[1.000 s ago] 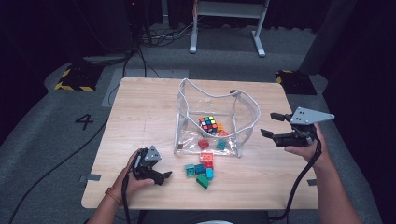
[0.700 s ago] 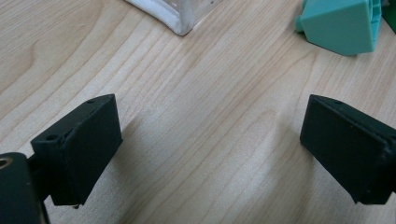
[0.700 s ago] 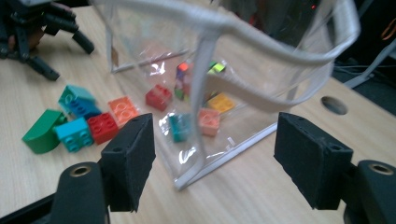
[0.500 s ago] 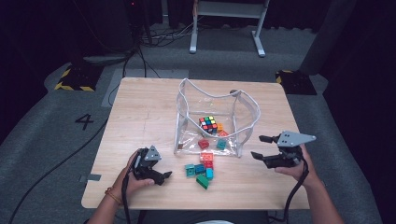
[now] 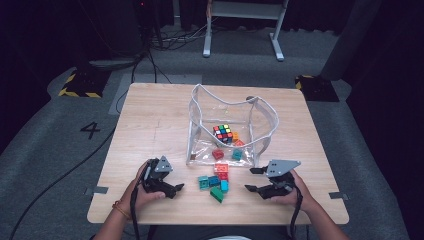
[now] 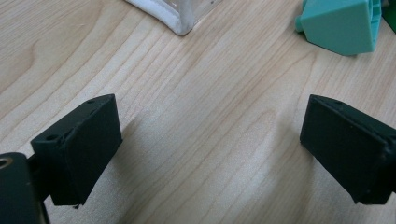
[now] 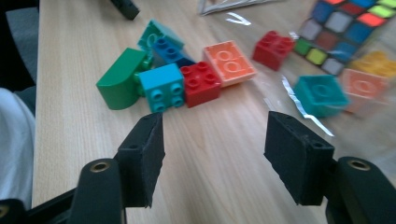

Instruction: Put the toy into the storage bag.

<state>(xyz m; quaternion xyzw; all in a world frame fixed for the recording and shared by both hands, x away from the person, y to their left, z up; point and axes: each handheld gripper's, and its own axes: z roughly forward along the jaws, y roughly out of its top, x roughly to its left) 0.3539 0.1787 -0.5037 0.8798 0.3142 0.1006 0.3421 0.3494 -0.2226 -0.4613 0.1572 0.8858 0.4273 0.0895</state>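
high view: loose blocks (image 5: 216, 180) sit between both grippers, just in front of the clear bag (image 5: 227, 130)
left gripper (image 6: 210, 140): jaws wide apart over bare wood
right gripper (image 7: 215, 158): jaws just been closing, nothing between them, red block (image 7: 201, 83) close ahead

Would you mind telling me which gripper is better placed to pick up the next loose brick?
Probably the right gripper: its open jaws face the red brick and its neighbours. The left gripper faces mostly bare table.
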